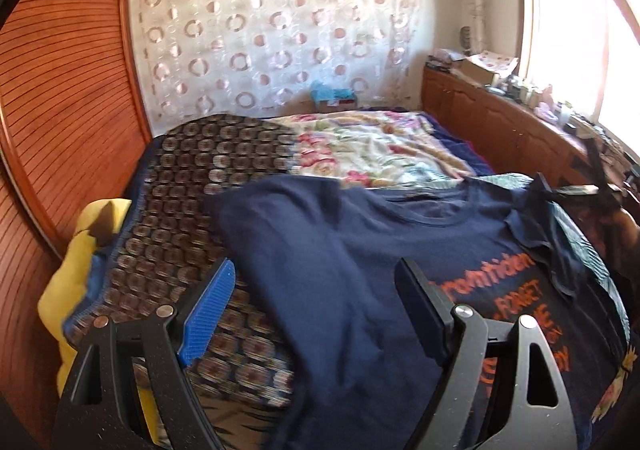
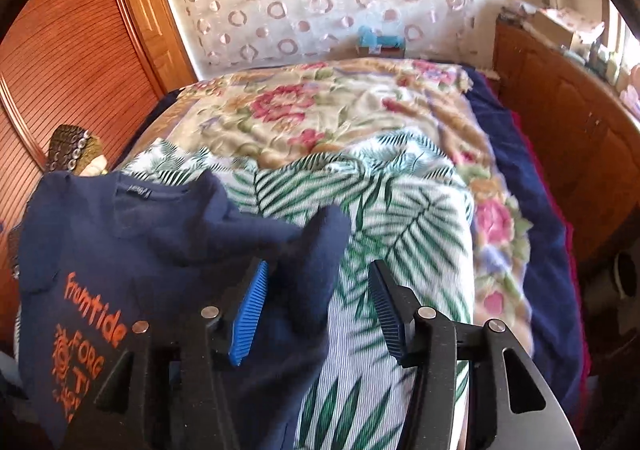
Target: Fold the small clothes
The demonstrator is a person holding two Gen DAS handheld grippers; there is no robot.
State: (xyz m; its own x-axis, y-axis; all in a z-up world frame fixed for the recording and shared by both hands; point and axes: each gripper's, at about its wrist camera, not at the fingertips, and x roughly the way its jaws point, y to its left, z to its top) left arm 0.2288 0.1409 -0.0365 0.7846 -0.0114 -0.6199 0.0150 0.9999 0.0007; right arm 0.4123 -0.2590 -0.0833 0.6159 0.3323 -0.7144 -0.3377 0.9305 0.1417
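The navy t-shirt (image 1: 340, 250) lies between both wide-open, empty claws, left gripper (image 1: 316, 306) and, seemingly, right gripper (image 2: 316, 306).

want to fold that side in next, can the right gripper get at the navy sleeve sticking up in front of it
Probably yes. The right gripper is open and the sleeve of the navy t-shirt already rises between its fingers, with nothing else in the gap; closing should catch it.

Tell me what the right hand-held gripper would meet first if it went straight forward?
Probably the navy T-shirt sleeve standing between the open right hand-held gripper fingers; beyond it lies the palm-leaf cloth. Depth is uncertain.
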